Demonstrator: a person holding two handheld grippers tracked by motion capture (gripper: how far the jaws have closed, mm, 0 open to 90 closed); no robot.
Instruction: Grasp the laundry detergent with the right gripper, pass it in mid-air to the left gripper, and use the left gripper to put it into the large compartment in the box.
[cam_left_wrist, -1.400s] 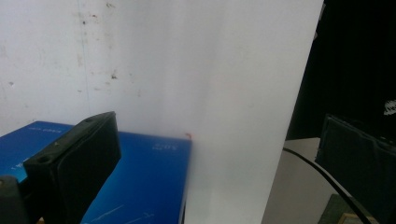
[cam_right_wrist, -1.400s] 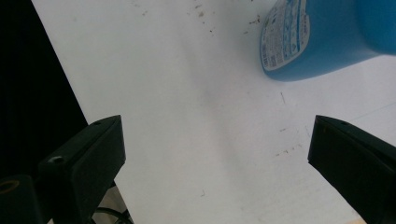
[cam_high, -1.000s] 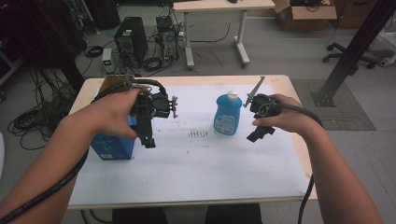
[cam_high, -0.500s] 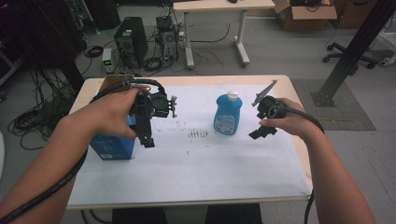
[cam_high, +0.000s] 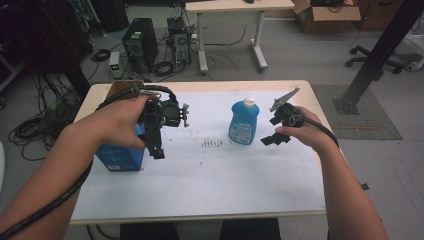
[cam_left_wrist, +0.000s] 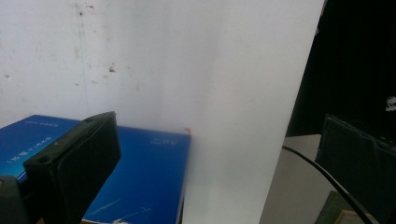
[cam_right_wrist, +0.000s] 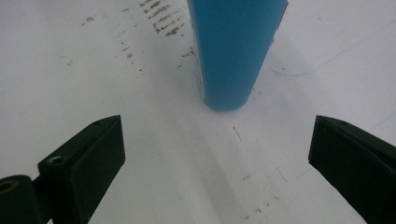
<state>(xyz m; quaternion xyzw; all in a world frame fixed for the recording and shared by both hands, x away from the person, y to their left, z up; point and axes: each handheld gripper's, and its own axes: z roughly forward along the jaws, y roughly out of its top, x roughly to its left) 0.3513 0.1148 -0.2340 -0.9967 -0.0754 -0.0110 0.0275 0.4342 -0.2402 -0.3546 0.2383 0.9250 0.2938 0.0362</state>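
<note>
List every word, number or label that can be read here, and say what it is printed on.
No text reads clearly enough to quote.
Blue box: pale print along its top at the left edge and a faint mark near its far corner, both too blurred to read.
Blue bottle: no legible label; too small to tell.
White paper: smudges, no writing.

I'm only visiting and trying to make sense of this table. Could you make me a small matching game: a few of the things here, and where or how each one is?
Things:
1. blue bottle
2. blue box
3. right gripper
4. left gripper

Places or states:
A. lies at the table's left side
B. jaws wide apart, just right of the bottle, not touching it
C. stands upright near the middle, white cap on top
D. held above the table, beside the box

Pairs: 1-C, 2-A, 3-B, 4-D
</note>
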